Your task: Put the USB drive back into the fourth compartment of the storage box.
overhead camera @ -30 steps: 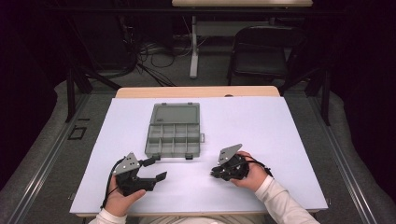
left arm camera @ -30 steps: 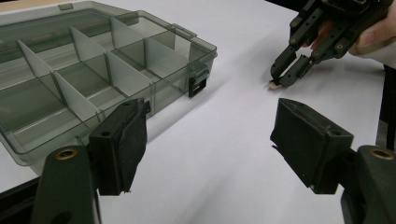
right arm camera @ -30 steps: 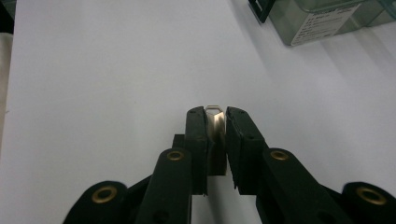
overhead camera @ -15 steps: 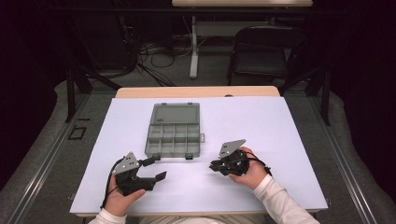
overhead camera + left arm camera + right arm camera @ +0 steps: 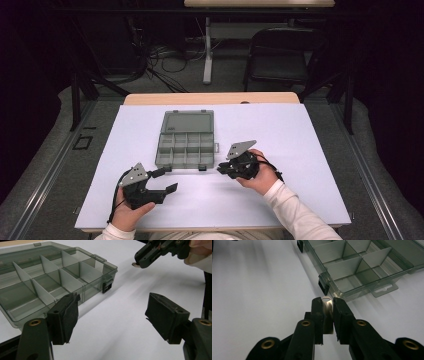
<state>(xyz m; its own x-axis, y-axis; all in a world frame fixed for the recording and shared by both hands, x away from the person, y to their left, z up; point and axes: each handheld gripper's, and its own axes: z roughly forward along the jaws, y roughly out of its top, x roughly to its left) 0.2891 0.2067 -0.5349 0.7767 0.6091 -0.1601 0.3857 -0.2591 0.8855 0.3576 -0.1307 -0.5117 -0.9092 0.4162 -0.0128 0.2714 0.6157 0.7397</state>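
At the bottom centre of the right gripper view, a small silver metal piece [image 5: 327, 305] is seen pinched between the closed jaws of the right gripper [image 5: 327, 315], its rounded tip standing just proud of the pads. In the lower left of the high view, the left gripper [image 5: 167, 181] is held with its jaws partly apart and nothing between them. Beyond both, at the middle of the white table [image 5: 300, 135], the open compartment box [image 5: 186, 140] lies with its lid folded back, the dividers empty as far as can be seen. The piece should be carried above the near wall and centred over one cell before the grip is eased, so that it is not dropped onto a divider.
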